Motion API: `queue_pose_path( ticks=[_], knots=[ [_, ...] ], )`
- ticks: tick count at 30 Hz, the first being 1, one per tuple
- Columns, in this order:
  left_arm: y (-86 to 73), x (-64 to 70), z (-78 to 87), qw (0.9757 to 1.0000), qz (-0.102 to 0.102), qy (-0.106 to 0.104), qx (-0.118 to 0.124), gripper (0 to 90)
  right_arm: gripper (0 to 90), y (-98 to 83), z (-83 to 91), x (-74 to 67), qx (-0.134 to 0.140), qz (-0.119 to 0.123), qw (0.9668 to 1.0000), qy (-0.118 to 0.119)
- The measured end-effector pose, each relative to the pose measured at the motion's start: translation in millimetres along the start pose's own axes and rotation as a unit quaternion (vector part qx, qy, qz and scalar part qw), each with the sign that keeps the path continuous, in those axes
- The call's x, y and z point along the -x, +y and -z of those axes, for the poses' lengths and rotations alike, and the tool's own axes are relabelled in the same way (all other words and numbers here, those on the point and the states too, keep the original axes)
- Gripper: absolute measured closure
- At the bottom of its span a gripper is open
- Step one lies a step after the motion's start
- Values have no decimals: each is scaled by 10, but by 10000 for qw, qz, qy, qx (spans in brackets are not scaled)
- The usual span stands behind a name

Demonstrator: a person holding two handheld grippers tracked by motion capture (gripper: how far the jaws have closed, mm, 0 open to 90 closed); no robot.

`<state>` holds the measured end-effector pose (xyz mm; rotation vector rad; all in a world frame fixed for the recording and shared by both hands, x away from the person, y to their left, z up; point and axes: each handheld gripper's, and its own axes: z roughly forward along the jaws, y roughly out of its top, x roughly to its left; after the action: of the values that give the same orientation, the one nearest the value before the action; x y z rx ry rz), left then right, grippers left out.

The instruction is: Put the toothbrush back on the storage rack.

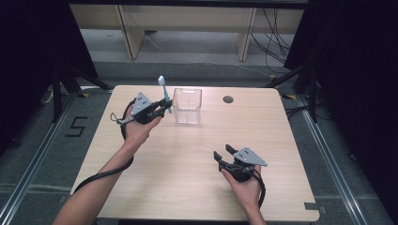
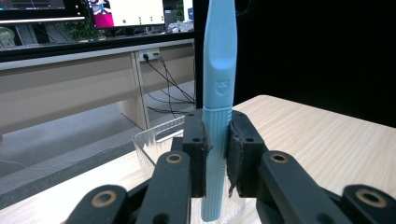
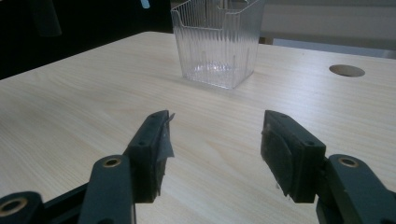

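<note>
High view, container: a clear ribbed plastic bin (image 1: 187,105) stands upright on the pale wooden desk (image 1: 187,164), toward the far edge, with nothing visible inside.
High view, toothbrush: a light blue plastic toothbrush (image 1: 164,91) is held above the desk just left of the bin, long axis near upright, head end up and tilted slightly left.
High view, left hand: the left claw (image 1: 162,107) points right toward the bin, forearm coming in from the bottom left, cable trailing behind.
High view, right hand: the right claw (image 1: 222,153) rests low near the desk's right front, well apart from the bin, pointing up and left.
Left gripper view, grip: the left claw (image 2: 216,154) is clamped on the toothbrush (image 2: 218,93) handle, which stands vertical between the pads; the bin (image 2: 154,144) sits just behind and below.
Right gripper view, claw: the right claw (image 3: 215,144) stands apart with nothing between, bare desk (image 3: 70,107) beneath.
Right gripper view, container: the bin (image 3: 217,39) stands ahead; I cannot make out anything inside.
</note>
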<state>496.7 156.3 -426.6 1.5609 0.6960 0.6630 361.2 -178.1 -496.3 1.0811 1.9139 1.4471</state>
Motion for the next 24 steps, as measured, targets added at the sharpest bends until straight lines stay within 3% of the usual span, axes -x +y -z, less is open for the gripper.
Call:
queue_pose_path(
  ticks=[8,10,11,18,19,22,24],
  knots=[
    [16,-34,-129,10000,-54,-39,18,782,432,0,-4,7,38,-66,10000,43],
    [17,-41,-157,10000,-72,-46,25,782,432,6,18,7,-8,-43,10000,-60],
    [17,-45,-169,10000,-81,-48,13,782,431,3,22,-15,-40,-188,9998,-71],
    [3,-82,-228,10000,-23,-56,45,782,431,8,14,12,11,-1,10000,-56],
    [-6,-92,-237,10000,1,-62,57,781,431,8,27,-22,-83,-255,9996,-46],
    [-26,-116,-255,10000,32,-39,50,782,430,5,1,6,6,-101,9999,25],
    [-37,-129,-271,10000,62,-24,48,782,429,7,2,3,0,-131,9999,30]
  ],
)
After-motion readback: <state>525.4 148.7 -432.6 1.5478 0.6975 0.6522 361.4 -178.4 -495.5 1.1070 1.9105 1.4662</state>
